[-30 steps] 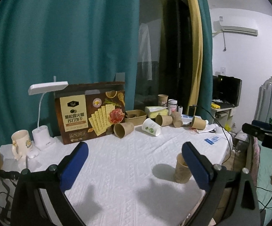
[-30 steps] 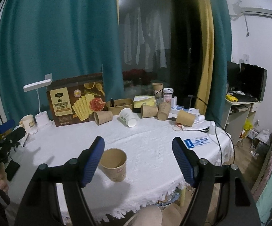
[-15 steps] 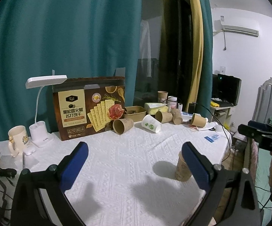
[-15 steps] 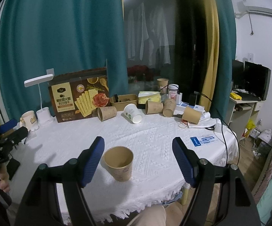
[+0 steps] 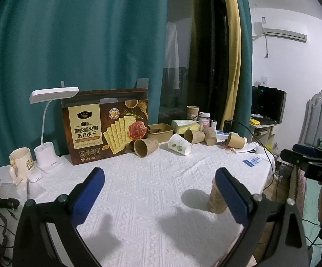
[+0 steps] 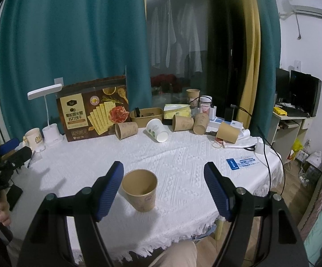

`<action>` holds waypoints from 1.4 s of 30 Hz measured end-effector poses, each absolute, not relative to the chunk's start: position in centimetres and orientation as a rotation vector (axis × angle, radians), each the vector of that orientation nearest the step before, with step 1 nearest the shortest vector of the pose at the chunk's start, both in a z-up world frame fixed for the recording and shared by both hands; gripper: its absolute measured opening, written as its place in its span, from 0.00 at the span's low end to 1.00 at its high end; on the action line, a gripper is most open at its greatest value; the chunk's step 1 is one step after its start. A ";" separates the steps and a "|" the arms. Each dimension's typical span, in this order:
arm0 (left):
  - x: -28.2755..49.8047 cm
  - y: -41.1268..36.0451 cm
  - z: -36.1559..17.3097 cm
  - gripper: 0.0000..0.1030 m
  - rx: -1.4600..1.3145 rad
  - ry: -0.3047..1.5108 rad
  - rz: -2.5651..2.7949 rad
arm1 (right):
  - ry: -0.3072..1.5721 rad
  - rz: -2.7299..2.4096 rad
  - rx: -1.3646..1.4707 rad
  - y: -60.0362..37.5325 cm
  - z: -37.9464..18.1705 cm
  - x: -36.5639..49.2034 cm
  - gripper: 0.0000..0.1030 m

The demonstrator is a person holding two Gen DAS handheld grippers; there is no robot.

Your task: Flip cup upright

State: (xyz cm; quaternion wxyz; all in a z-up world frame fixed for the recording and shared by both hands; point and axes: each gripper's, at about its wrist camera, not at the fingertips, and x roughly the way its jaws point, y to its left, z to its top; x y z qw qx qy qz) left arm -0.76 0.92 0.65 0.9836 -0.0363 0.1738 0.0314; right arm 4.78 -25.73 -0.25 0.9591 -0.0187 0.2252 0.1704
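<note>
A brown paper cup (image 6: 141, 191) stands upright, mouth up, on the white tablecloth (image 6: 183, 160) near the front edge. My right gripper (image 6: 163, 184) is open and empty; the cup sits between its blue fingers, close to the left one. In the left wrist view the same cup (image 5: 215, 199) stands by the right edge, partly hidden behind my right blue finger (image 5: 233, 198). My left gripper (image 5: 159, 191) is open and empty above the cloth. Several brown cups (image 6: 126, 130) and a white cup (image 6: 157, 130) lie on their sides at the back.
A cracker box (image 6: 93, 111), a desk lamp (image 6: 49, 120), a mug (image 6: 33, 138), a brown tray (image 6: 146, 114), a tissue pack (image 6: 176, 110) and jars line the back. A blue card (image 6: 243, 162) and a black cable (image 6: 265, 151) lie at the right. The other gripper shows at the left edge (image 6: 2, 162).
Both grippers have drawn back and risen slightly; the upright cup stands where it was, apart from the fingers. Both stayed open.
</note>
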 end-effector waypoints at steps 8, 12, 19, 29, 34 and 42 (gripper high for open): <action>-0.8 0.9 0.7 0.97 -0.073 0.350 0.064 | 0.461 0.345 -0.038 -25.7 -0.5 4.9 0.70; -0.8 0.9 0.7 0.97 -0.073 0.350 0.064 | 0.461 0.344 -0.038 -25.7 -0.5 5.0 0.70; -0.8 1.0 0.7 0.97 -0.069 0.348 0.059 | 0.462 0.344 -0.038 -25.6 -0.5 5.0 0.70; -0.8 0.9 0.6 0.97 -0.064 0.349 0.056 | 0.463 0.345 -0.037 -25.6 -0.5 5.1 0.70; -0.8 0.7 0.6 0.97 -0.061 0.351 0.050 | 0.463 0.345 -0.036 -25.6 -0.5 5.1 0.70; -0.7 0.5 0.6 0.97 -0.057 0.353 0.045 | 0.464 0.345 -0.036 -25.7 -0.6 5.0 0.70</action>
